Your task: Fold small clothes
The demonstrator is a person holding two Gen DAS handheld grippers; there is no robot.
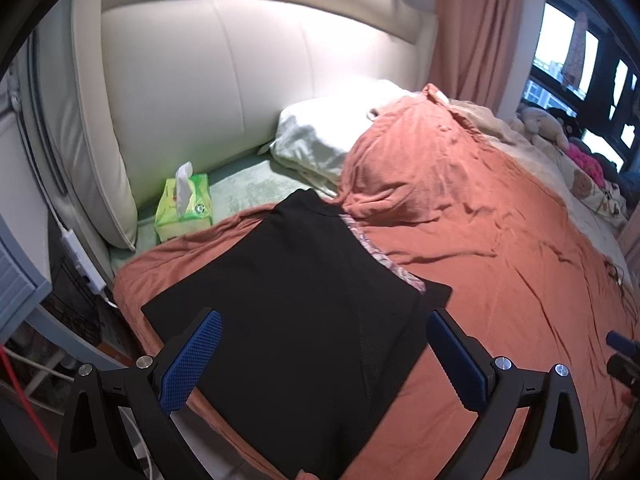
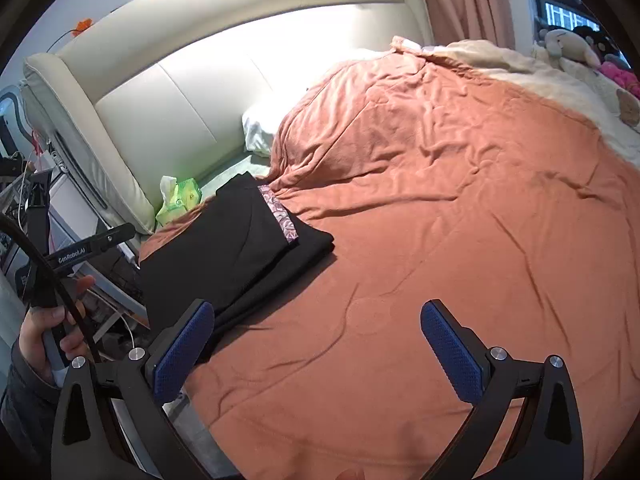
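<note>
Left tool (image 1: 324, 344) and right tool (image 2: 316, 340) both spread apart, empty, folded black garment (image 1: 288, 300) lower edge cut off.

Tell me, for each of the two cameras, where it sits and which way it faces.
Left wrist: on the left gripper, looking down at the black garment near the bed's edge; only its open jaws show.
Right wrist: on the right gripper, above the orange blanket; its open jaws and the person's left hand show.
Shared: garment, blanket, tissue pack, headboard.
</note>
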